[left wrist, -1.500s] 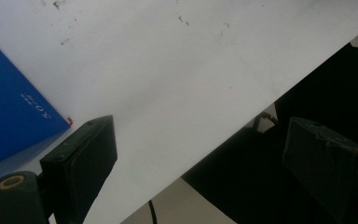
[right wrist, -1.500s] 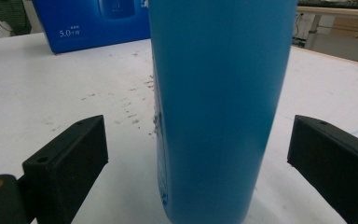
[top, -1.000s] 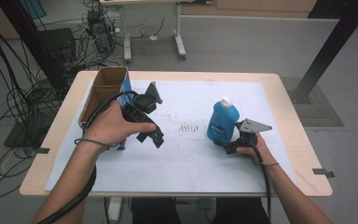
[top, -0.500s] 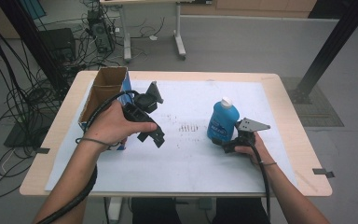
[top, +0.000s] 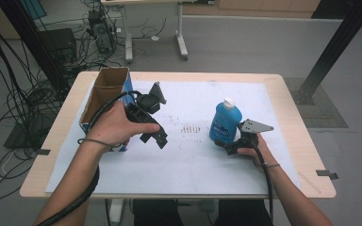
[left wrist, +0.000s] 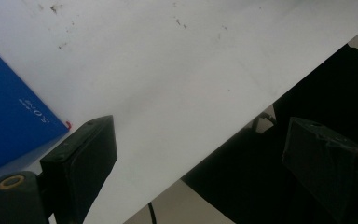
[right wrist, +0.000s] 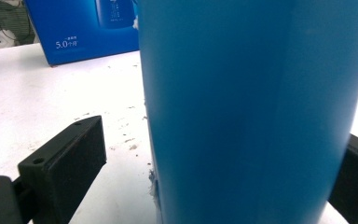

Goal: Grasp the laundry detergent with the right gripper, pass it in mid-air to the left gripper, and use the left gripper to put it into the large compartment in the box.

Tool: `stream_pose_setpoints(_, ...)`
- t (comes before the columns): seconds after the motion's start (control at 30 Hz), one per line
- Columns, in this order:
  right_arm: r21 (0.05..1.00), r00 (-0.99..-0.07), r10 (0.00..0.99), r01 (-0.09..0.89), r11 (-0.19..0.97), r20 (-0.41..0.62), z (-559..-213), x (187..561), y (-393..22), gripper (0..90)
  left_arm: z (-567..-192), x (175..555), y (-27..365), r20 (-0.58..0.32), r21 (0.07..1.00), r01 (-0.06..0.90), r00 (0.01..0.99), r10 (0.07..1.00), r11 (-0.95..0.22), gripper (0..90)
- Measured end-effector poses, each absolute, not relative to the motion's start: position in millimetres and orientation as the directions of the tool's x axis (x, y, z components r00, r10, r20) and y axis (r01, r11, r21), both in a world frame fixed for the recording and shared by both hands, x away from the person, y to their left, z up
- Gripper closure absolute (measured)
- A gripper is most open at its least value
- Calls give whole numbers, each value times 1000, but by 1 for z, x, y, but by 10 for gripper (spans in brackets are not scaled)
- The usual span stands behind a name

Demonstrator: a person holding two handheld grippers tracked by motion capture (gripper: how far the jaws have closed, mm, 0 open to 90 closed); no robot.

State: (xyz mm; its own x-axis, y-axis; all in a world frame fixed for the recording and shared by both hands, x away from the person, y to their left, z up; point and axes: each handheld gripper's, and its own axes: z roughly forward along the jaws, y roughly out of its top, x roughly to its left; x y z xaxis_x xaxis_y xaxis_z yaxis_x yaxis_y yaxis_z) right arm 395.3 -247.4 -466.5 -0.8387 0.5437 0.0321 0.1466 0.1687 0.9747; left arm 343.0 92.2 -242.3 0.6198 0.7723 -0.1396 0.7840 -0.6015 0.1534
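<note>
From above, a blue bottle (top: 226, 123) with a white cap stands upright on the white sheet (top: 193, 155) covering the desk (top: 292, 117), at about 3 o'clock from the centre. The right gripper (top: 230, 144) sits low at its base. Over at 9 o'clock the left gripper (top: 154, 137) hangs beside an open cardboard box (top: 104, 94) with blue sides.

In the left gripper view, the jaws stand wide apart with nothing between them, above the sheet's edge; the blue box (left wrist: 9, 126) lies at 9 o'clock.

In the right gripper view, the bottle (right wrist: 256, 112) stands between the jaws; the left jaw is clear of it, so the gripper is open.
</note>
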Motion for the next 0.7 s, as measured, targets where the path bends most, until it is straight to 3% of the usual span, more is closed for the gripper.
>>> stream_pose_setpoints(0.7, 975, -836, 548, 145, 170, 29, -467, 395, -247, 39, -242, 343, 89, -139, 152, 782, 623, 770, -605, 101)
